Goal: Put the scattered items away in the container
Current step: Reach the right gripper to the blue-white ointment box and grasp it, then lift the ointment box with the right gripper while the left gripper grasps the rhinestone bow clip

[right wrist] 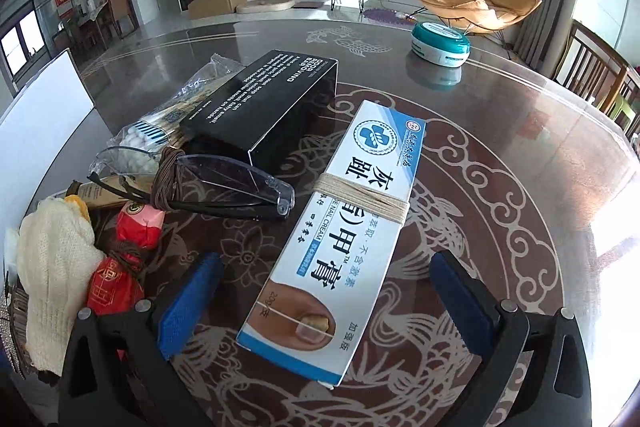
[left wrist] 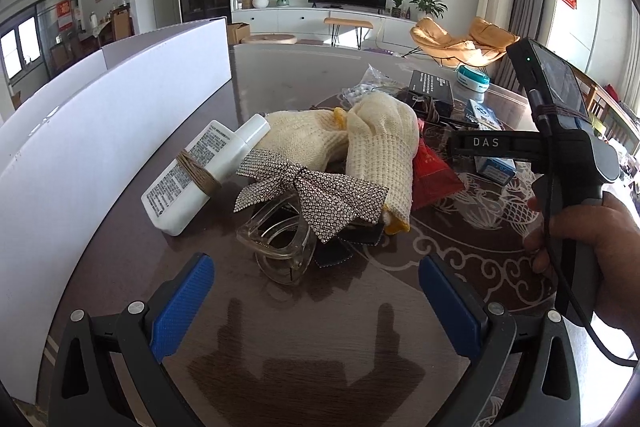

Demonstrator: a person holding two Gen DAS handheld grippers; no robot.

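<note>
My left gripper (left wrist: pixel 316 291) is open just short of a clear hair claw (left wrist: pixel 276 247) and a rhinestone bow (left wrist: pixel 312 193). Behind them lie a white bottle (left wrist: pixel 204 171) bound with twine, cream knit gloves (left wrist: pixel 380 151) and a red packet (left wrist: pixel 434 175). The white container wall (left wrist: pixel 100 131) stands to the left. My right gripper (right wrist: pixel 326 291) is open, its blue pads either side of the near end of a blue-and-white nail cream box (right wrist: pixel 340 235). Beyond it lie glasses (right wrist: pixel 224 183) wrapped in brown cord, a black box (right wrist: pixel 264 99) and bagged cotton swabs (right wrist: pixel 160 131).
A teal and white round tin (right wrist: pixel 440 41) sits at the far side of the dark patterned table (right wrist: pixel 500 187). A hand (left wrist: pixel 588 247) holds the right gripper's handle at the right of the left wrist view. Wooden chairs (right wrist: pixel 596 75) stand by the table's right edge.
</note>
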